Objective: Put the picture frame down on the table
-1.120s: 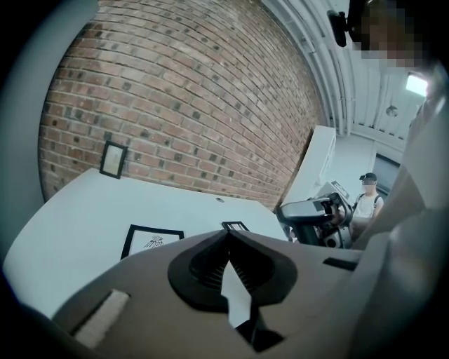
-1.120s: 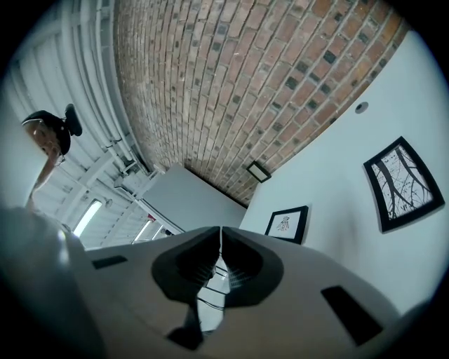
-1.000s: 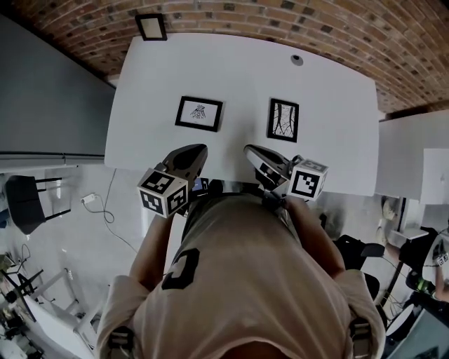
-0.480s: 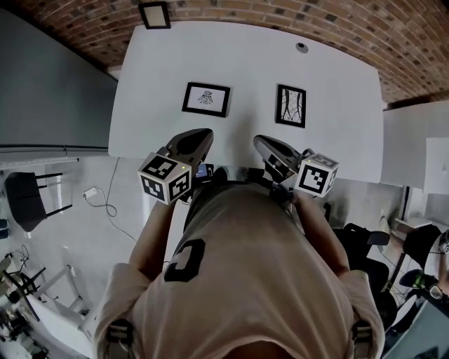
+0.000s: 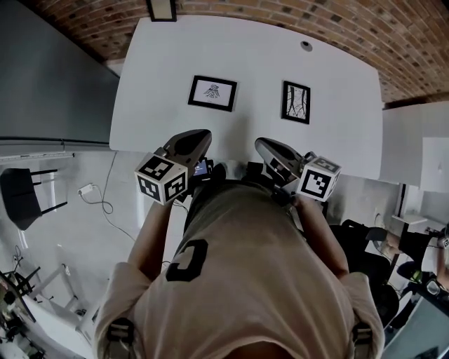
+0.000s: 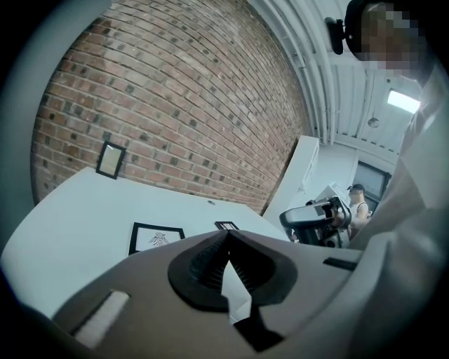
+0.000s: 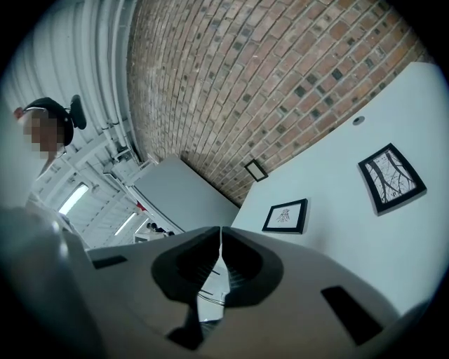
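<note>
The left gripper (image 5: 198, 137) and the right gripper (image 5: 264, 146) are held closed and empty at the near edge of the table (image 5: 140, 105). A wide picture frame (image 5: 212, 92) and a tall picture frame (image 5: 296, 102) are laid flat mid-table.

Looks like a lab or workshop in a converted industrial building, not a home. There's a bare brick wall (image 5: 337, 21) running behind the far edge of a plain white table (image 5: 337, 133), and a tall grey partition (image 5: 49, 77) off its left edge. Down on the pale glossy floor (image 5: 84, 245), a loose cable (image 5: 105, 205) trails near a black chair (image 5: 24, 200), with black stand legs (image 5: 17, 284) further along. Overhead, a ribbed white ceiling (image 6: 316, 77) with strip lights (image 7: 74, 198). And another person in a cap (image 6: 358, 198) stands in the background beyond the table's right end
</note>
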{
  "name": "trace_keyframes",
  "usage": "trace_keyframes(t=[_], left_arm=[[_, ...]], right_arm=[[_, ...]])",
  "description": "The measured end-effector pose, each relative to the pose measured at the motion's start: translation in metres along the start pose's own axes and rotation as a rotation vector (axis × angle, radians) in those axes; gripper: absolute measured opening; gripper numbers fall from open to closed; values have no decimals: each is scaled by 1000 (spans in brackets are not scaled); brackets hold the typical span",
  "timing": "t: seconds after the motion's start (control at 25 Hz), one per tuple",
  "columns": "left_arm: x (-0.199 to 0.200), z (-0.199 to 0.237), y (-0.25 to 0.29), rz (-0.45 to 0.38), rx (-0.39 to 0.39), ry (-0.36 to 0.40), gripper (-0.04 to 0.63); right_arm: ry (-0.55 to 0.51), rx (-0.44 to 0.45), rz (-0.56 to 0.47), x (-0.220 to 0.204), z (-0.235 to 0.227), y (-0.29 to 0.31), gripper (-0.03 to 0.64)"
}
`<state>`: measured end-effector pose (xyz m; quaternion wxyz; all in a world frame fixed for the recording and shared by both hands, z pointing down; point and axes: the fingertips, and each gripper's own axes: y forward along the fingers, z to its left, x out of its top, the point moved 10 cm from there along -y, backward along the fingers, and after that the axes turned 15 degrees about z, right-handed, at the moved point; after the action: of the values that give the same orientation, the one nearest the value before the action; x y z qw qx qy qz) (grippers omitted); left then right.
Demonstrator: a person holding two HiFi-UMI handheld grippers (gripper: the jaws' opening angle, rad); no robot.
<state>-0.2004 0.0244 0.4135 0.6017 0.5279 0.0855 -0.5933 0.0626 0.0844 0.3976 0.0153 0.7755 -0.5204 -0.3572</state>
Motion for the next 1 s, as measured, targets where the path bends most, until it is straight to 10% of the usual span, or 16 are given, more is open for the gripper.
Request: trace_keyframes(t=[1.0], left_arm=[[20,-28,11,-19,-31,87,3]], right_arm=[[-51,-77,-63,-6,2,-29,9]])
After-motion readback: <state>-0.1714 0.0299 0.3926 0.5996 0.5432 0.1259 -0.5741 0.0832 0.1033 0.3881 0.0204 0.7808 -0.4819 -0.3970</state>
